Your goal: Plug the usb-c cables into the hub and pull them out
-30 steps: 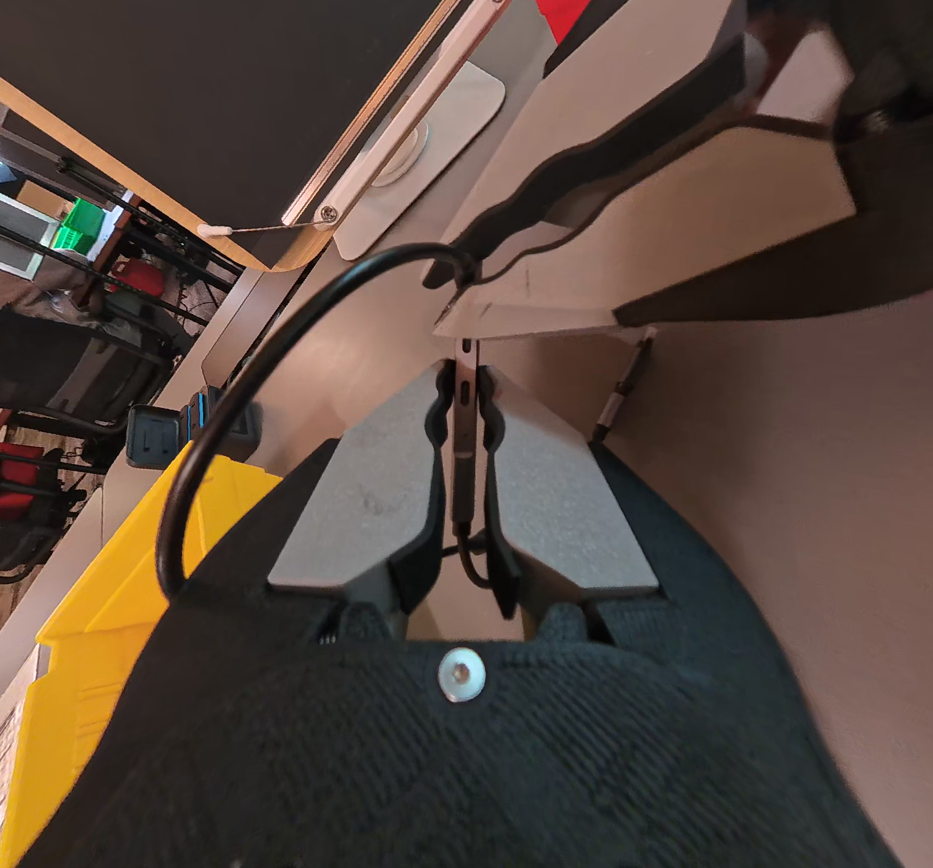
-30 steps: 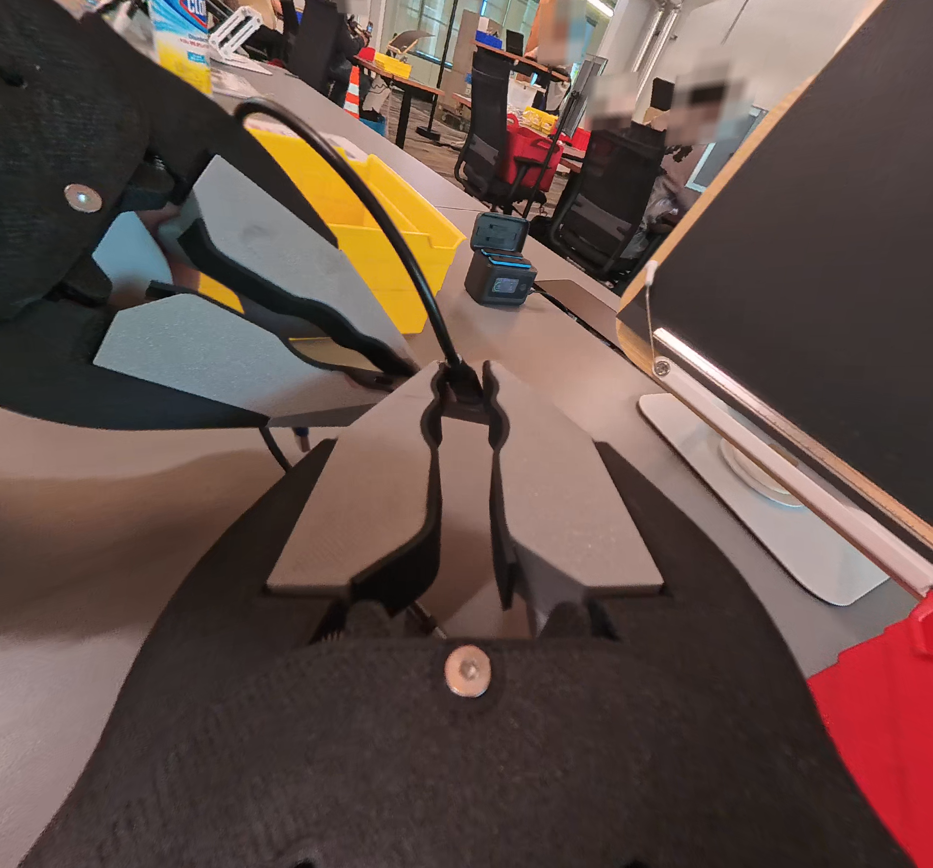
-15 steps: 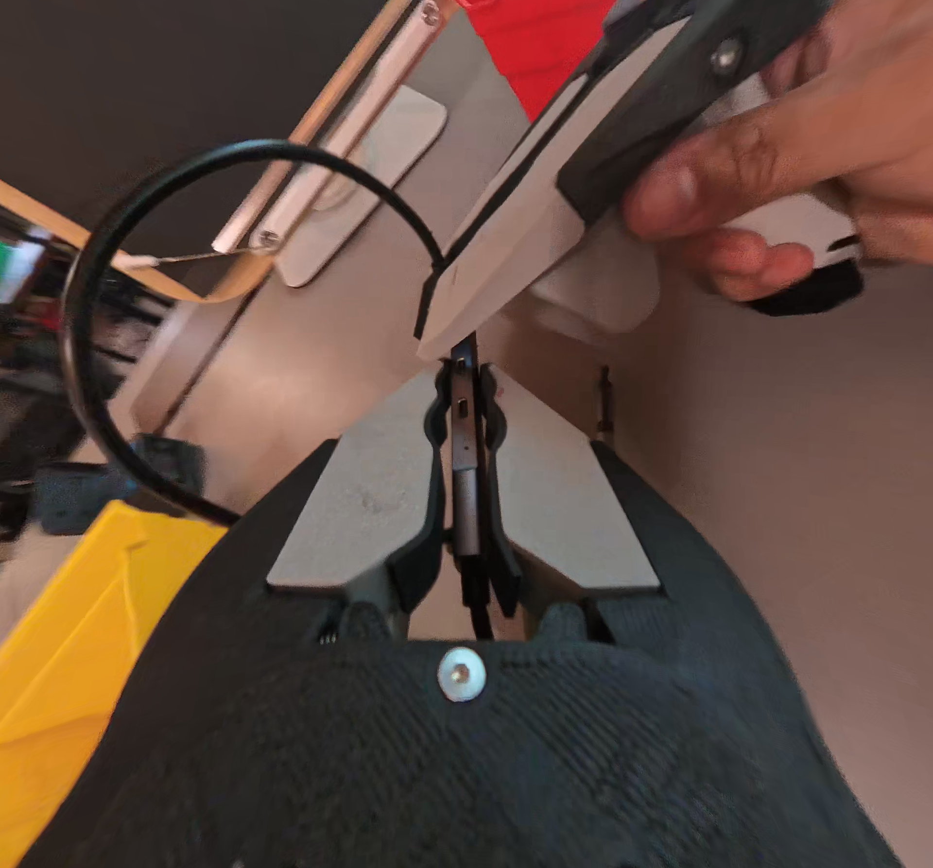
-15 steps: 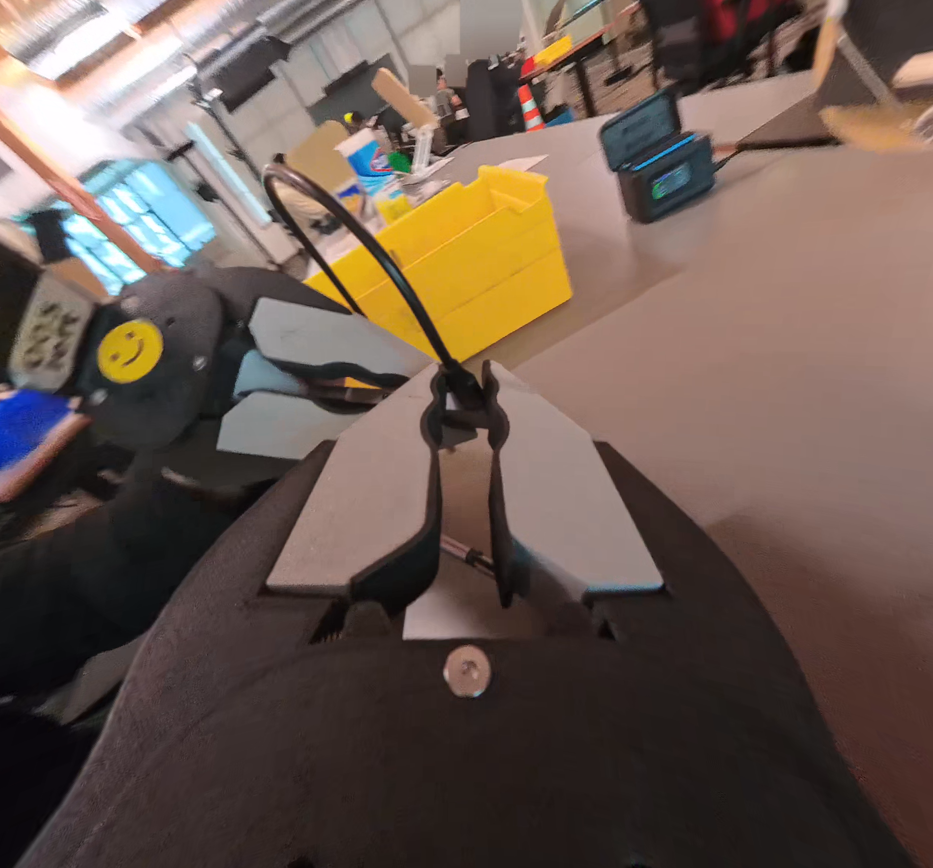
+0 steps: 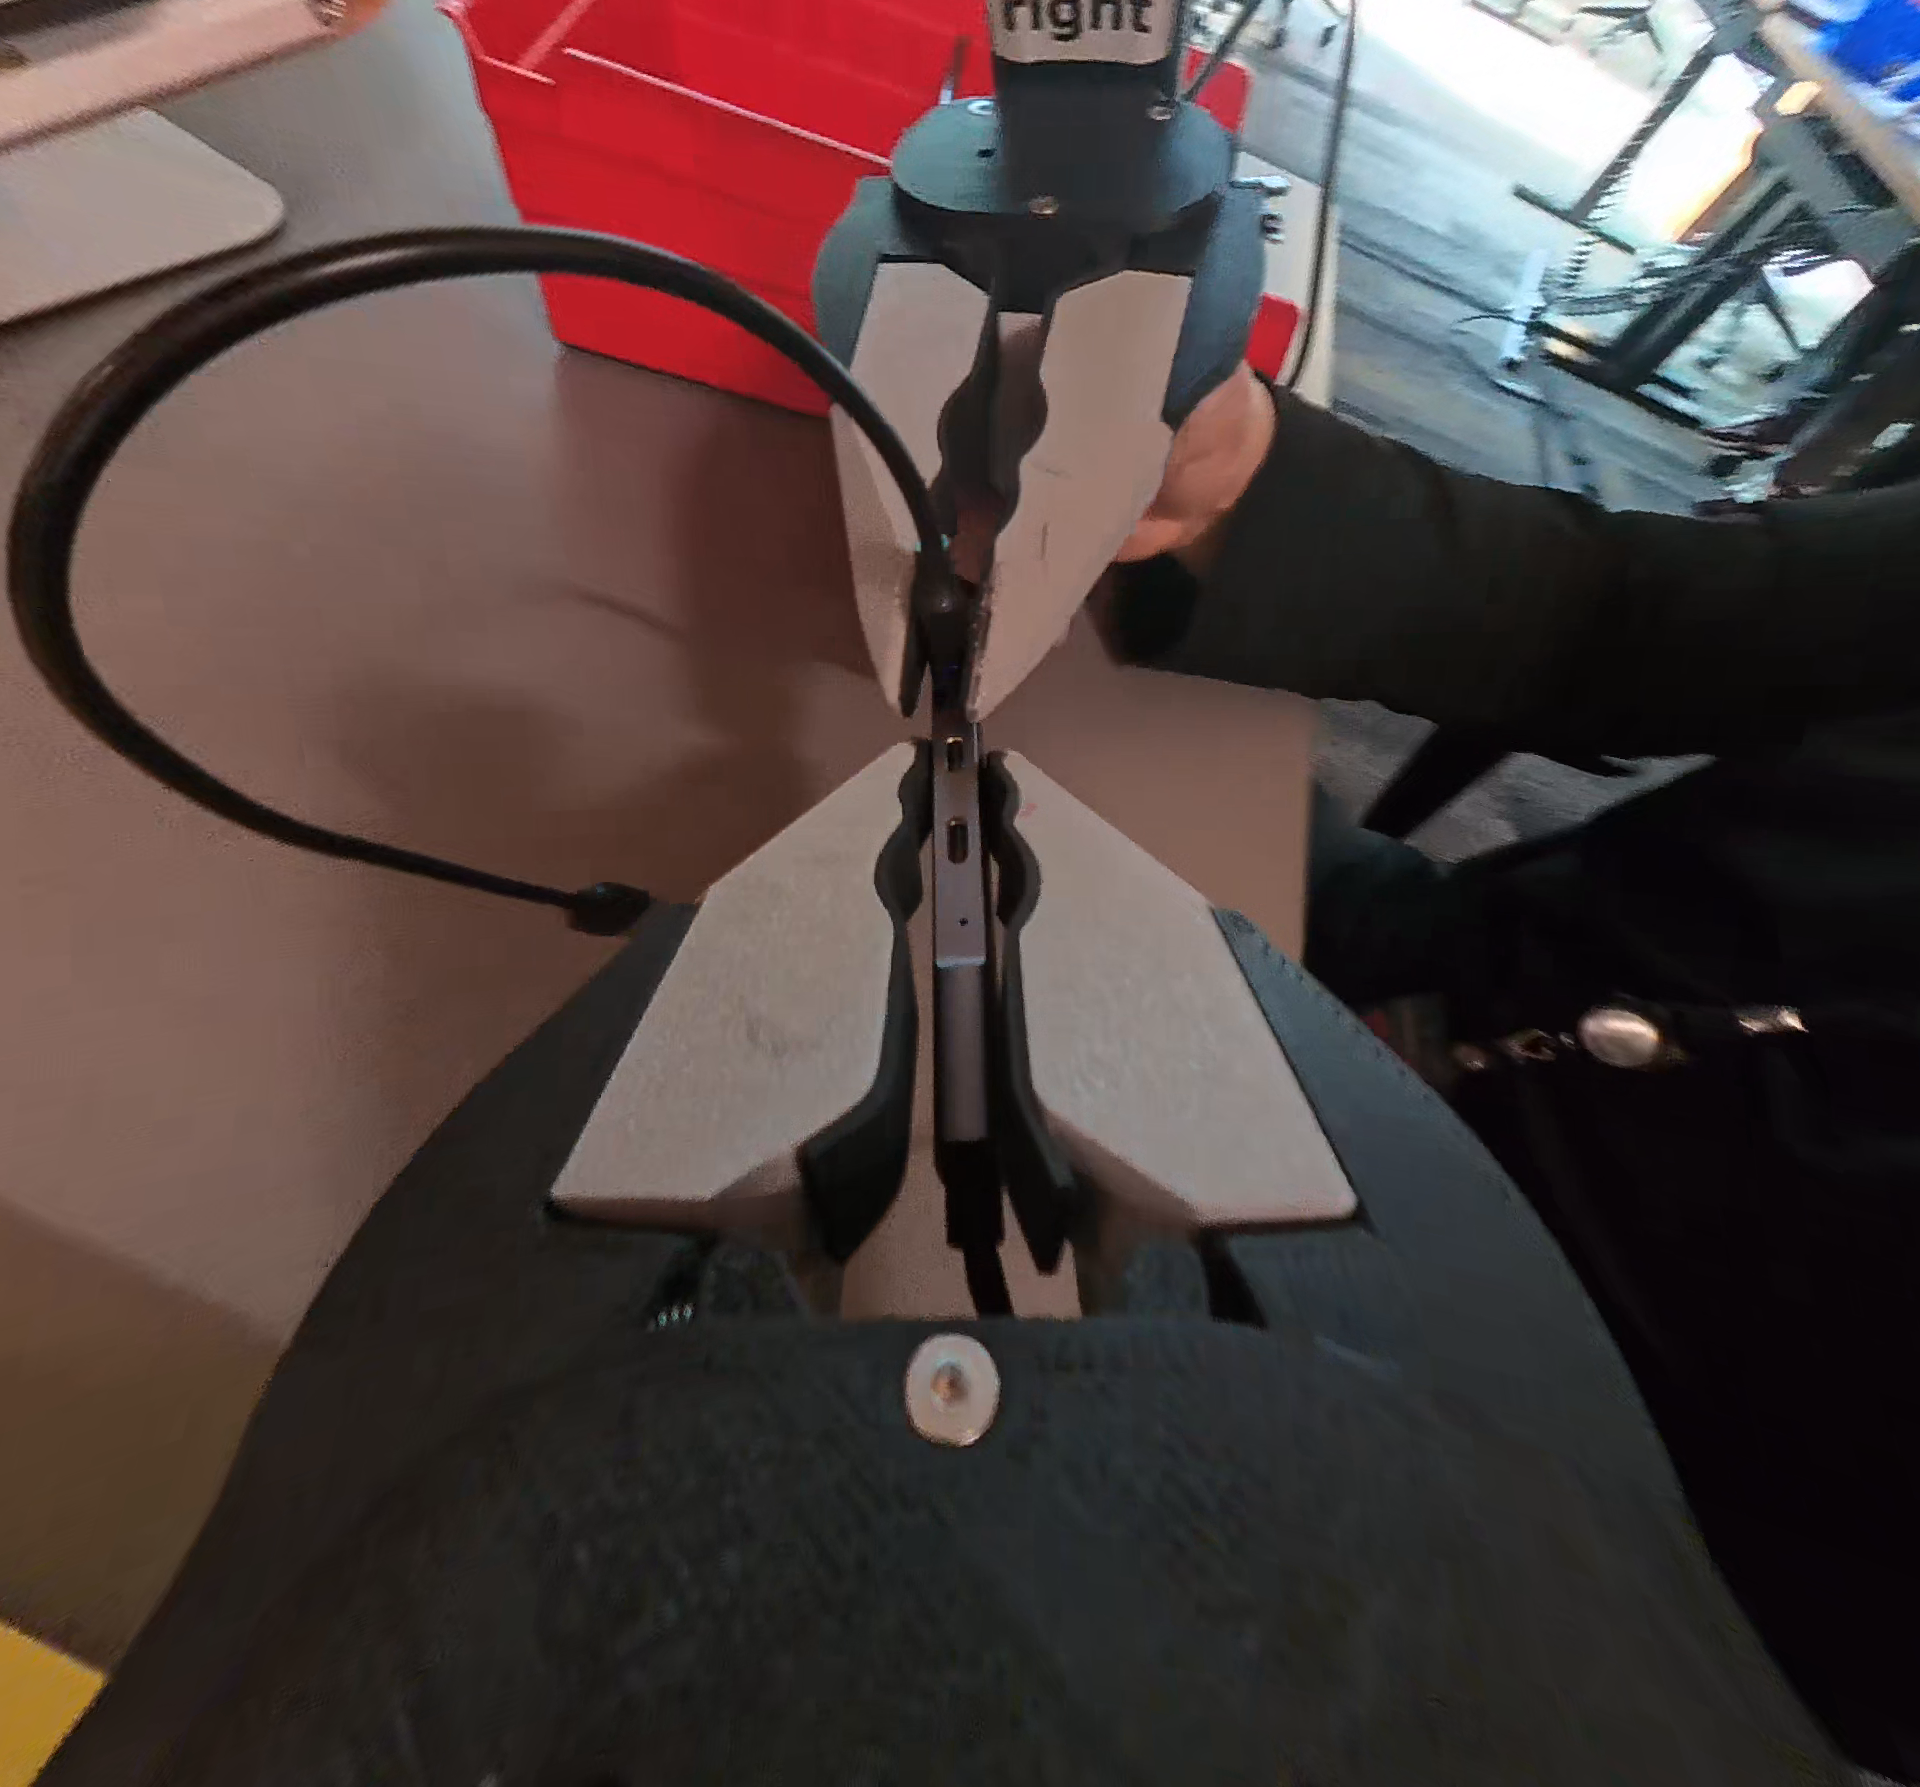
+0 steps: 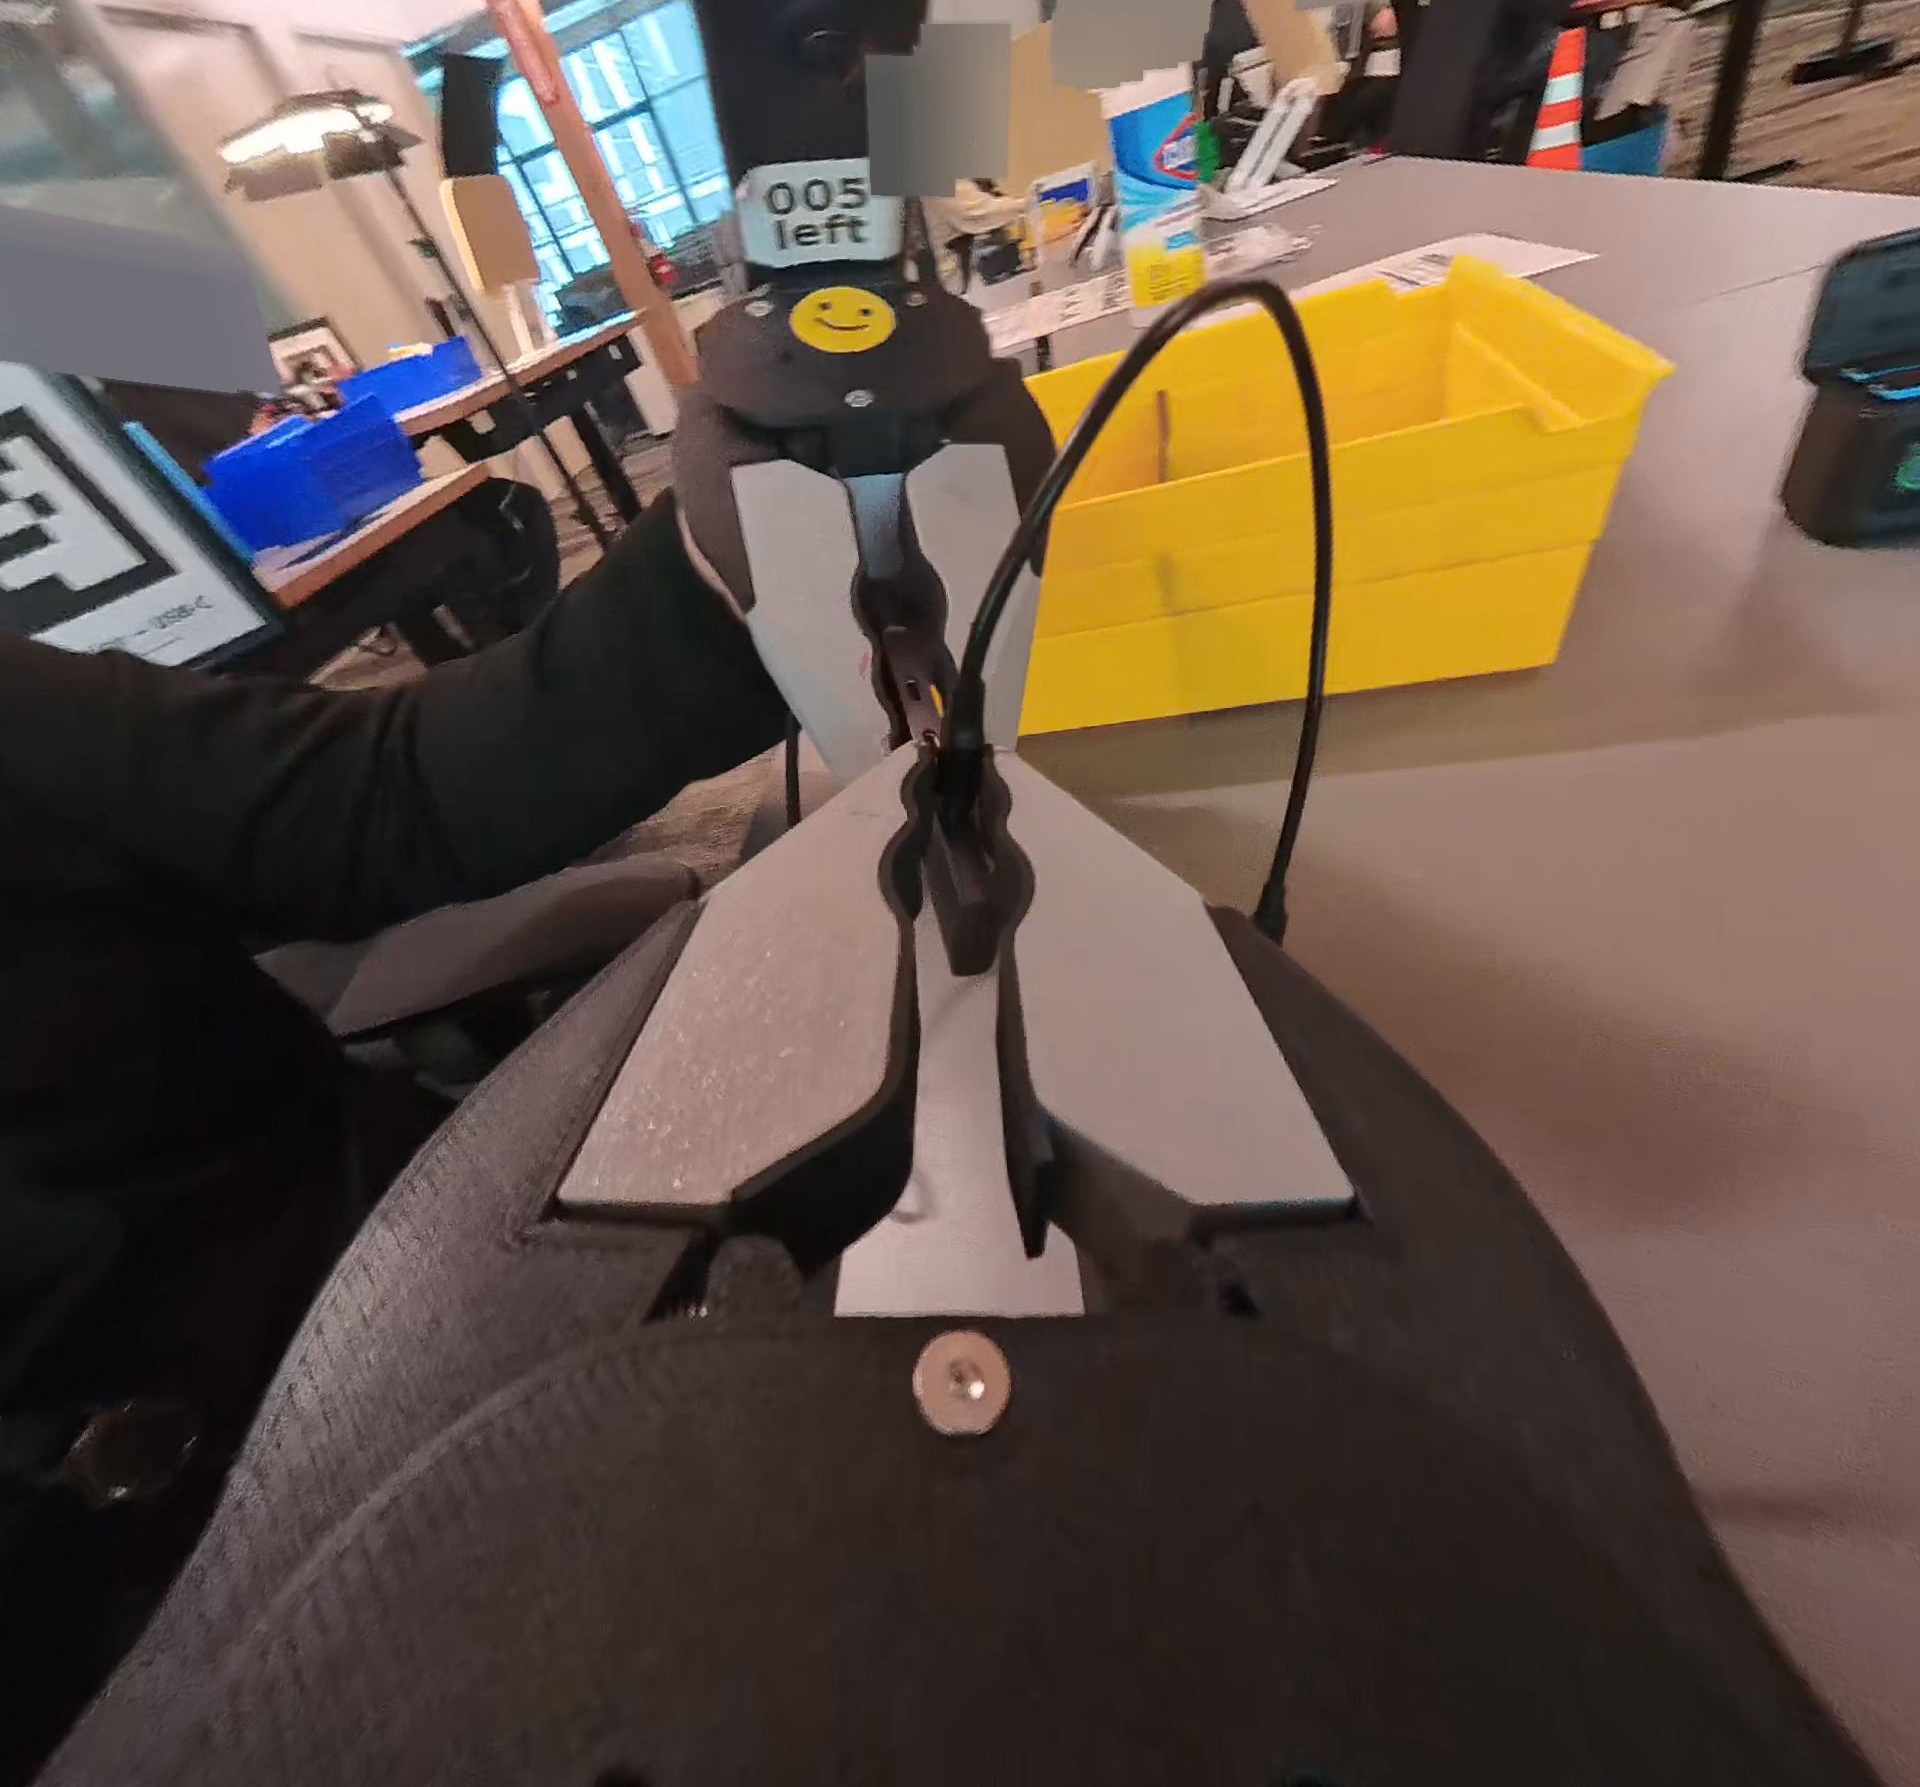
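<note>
In the left wrist view my left gripper (image 5: 958,763) is shut on a slim grey hub (image 5: 961,906), held edge-up with small ports along its top edge. My right gripper (image 5: 943,688) faces it tip to tip, shut on a black usb-c plug (image 5: 940,610). The plug's tip meets the hub's far end; I cannot tell if it is seated. The black cable (image 5: 62,490) loops wide to the left. In the right wrist view my right gripper (image 6: 951,763) grips the plug (image 6: 961,870), with the left gripper (image 6: 906,698) and the hub (image 6: 914,688) just beyond, and the cable (image 6: 1311,490) arches right.
A red bin (image 5: 675,127) stands behind the right gripper and a monitor stand base (image 5: 104,220) lies far left. A yellow bin (image 6: 1351,511), a black case (image 6: 1860,407) and a wipes canister (image 6: 1158,189) are on the grey table (image 6: 1558,1010). A person's black sleeves hold both grippers. Less than 4 cm separates the two grippers' tips. Both grippers' tips are roughly 35 cm from the black case (image 6: 1860,407).
Both grippers have swung round and levelled out, so they now face each other tip to tip. The plug has lined up with the hub's end. The cable loop swung with them.
</note>
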Demonstrator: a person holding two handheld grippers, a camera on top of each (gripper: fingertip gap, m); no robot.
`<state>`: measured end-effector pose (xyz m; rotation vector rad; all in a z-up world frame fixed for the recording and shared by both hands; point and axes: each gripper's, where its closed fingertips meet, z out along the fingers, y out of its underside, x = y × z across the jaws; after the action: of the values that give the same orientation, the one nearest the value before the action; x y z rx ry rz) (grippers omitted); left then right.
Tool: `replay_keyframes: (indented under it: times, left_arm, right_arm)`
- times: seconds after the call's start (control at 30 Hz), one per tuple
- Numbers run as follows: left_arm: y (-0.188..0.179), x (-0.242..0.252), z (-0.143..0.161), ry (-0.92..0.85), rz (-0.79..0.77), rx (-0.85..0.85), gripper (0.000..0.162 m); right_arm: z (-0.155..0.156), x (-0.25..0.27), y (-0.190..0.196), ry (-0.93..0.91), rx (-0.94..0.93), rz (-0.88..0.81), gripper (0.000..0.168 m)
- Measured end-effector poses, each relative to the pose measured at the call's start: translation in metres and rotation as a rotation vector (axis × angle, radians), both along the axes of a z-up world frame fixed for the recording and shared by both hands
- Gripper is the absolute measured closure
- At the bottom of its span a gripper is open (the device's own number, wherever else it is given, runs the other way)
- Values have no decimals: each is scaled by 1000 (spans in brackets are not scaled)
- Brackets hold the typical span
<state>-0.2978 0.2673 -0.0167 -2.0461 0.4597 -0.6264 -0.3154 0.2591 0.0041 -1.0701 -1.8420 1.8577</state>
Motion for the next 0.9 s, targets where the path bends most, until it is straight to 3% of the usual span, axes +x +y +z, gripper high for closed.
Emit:
replay_keyframes:
  times: [0.33,0.5,0.9]
  left_arm:
    - [-11,11,3,-19,-35,14,154]
    - [-10,10,6,-24,-20,32,154]
    - [-1,14,7,-26,19,90,154]
  right_arm:
    - [0,18,-11,-31,-50,153,159]
    - [0,16,-8,-18,-20,124,162]
    - [6,16,-5,-58,-171,151,164]
